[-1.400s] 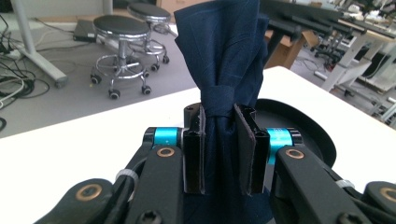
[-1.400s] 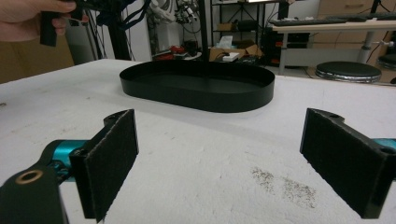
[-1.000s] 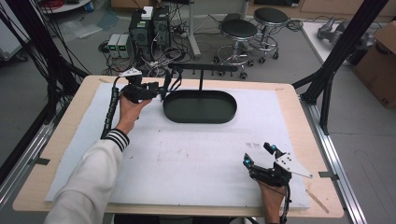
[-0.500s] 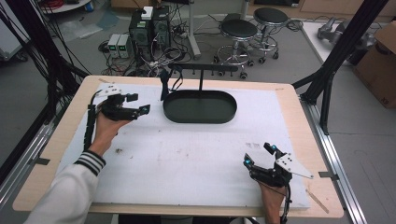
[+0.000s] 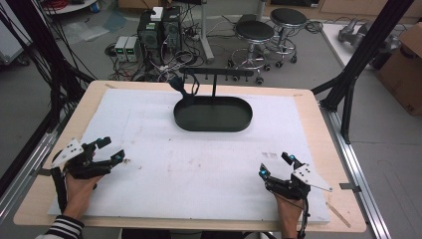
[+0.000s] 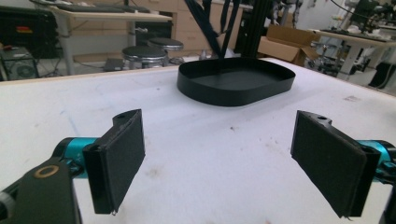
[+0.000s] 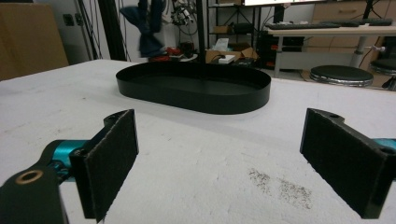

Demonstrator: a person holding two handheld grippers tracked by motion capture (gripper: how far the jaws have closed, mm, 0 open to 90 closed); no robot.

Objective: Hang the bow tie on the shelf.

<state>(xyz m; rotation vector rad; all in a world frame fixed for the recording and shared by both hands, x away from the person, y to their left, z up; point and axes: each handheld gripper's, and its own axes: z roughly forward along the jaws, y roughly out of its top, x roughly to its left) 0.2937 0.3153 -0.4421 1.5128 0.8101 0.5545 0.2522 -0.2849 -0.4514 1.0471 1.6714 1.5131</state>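
A black oval tray [image 5: 214, 128] lies at the back middle of the white mat, with nothing in it. A black bar rack [image 5: 215, 73] rises behind it, and a dark object [image 5: 176, 83] hangs from the rack's left end. My left gripper [image 5: 113, 148] rests at the near left of the mat, open, with nothing between its jaws. At the near right, my right gripper [image 5: 274, 165] is open too and holds nothing. The left gripper view looks past the left gripper [image 6: 219, 163] to the tray [image 6: 236, 88]. The right gripper view looks past the right gripper [image 7: 219, 163] to the tray [image 7: 194, 95].
The white mat [image 5: 199, 169] covers most of the wooden table [image 5: 318, 107]. It has faint marks, and a dark smudge [image 7: 280, 184] lies just ahead of the right gripper. Black frame posts [image 5: 361, 55] stand at the table's sides. Stools [image 5: 255, 31] and electronics stand on the floor beyond.
My left gripper has pulled back from beside the rack's left end to the near left of the mat. The right gripper has stayed in place.
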